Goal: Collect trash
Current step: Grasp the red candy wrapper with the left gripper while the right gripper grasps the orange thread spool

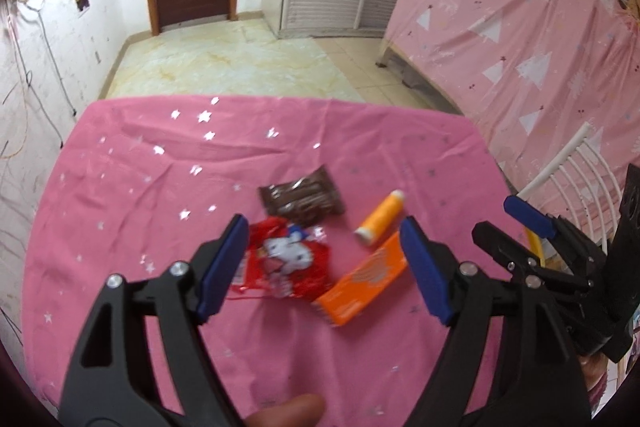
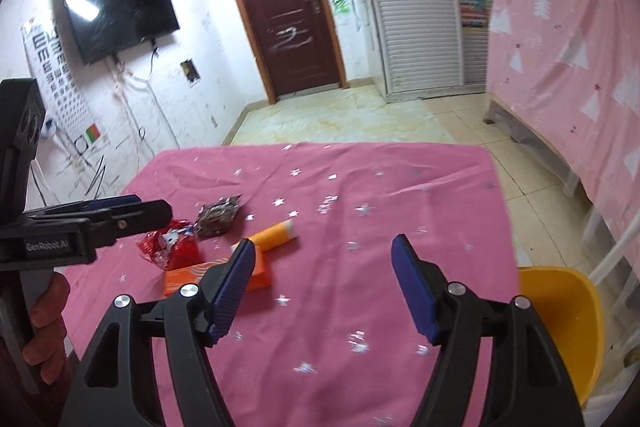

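On the pink star-print tablecloth [image 1: 140,187] lie a brown wrapper [image 1: 302,201], a red wrapper [image 1: 288,263], an orange box [image 1: 360,283] and an orange tube with a white cap [image 1: 380,219]. My left gripper [image 1: 324,227] hangs open over the red wrapper and the box, touching neither. In the right wrist view the same brown wrapper [image 2: 220,215], red wrapper [image 2: 172,247], box [image 2: 260,267] and tube [image 2: 276,235] sit left of centre. My right gripper [image 2: 324,243] is open above bare cloth, its left finger in front of the box. A yellow bin [image 2: 568,327] stands at the table's right edge.
A white metal chair back [image 1: 580,179] stands right of the table, beside a bed draped in pink cloth [image 1: 520,47]. Tiled floor [image 2: 360,119] lies beyond the table's far edge, with a brown door [image 2: 288,27] and a wall television [image 2: 120,11] behind. A person's hand [image 2: 44,319] holds the left gripper's handle.
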